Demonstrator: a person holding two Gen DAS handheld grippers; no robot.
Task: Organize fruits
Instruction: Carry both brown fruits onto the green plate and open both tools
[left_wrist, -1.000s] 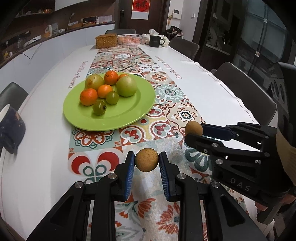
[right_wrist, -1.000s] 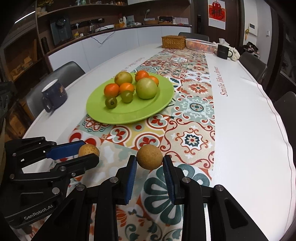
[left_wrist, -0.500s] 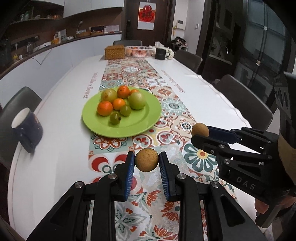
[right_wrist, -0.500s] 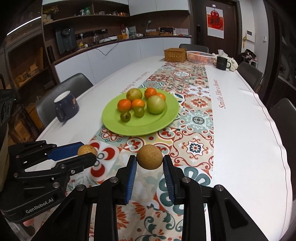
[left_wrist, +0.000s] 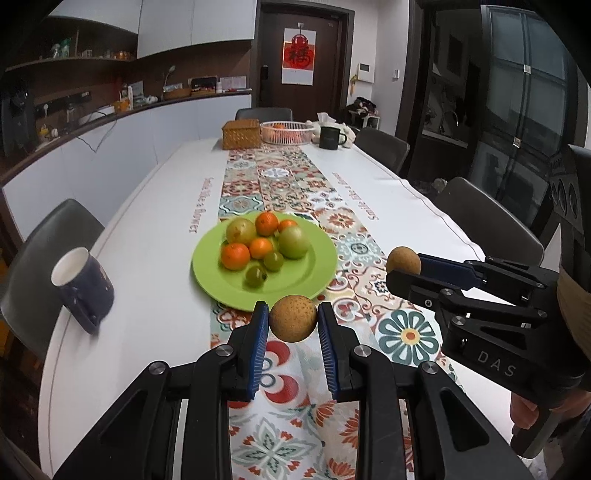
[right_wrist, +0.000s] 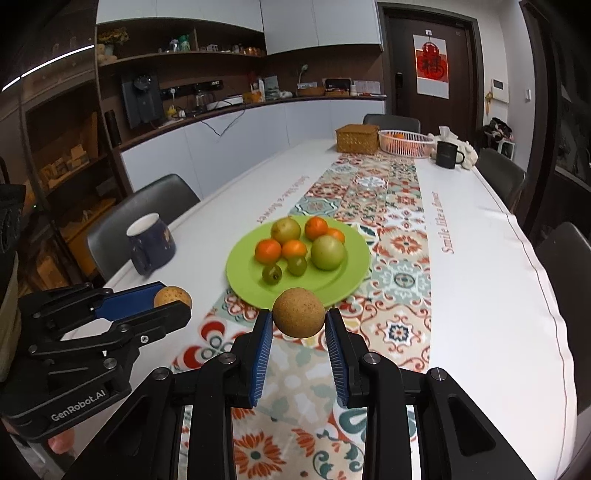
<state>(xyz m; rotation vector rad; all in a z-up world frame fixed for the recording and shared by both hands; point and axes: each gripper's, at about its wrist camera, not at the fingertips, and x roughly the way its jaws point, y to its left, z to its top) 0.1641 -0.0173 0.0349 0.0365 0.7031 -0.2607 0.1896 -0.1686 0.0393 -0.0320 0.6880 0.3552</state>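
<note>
Both sets of jaws are clamped on fruit: the left gripper (left_wrist: 293, 325) pinches one brown fruit (left_wrist: 293, 318), the right gripper (right_wrist: 298, 319) pinches another brown fruit (right_wrist: 298, 312), both held clear above the patterned surface (left_wrist: 406, 332). This looks like the carry step. Next, bring each over the green plate (left_wrist: 314, 280) just beyond and release onto a bare patch near the oranges (left_wrist: 235, 256).

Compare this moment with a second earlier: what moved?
Both grippers rose, tilting up: the green plate sits smaller and farther up-frame. The left gripper stays clamped on its brown fruit, the right gripper on its own. Plate fruit unmoved.
</note>
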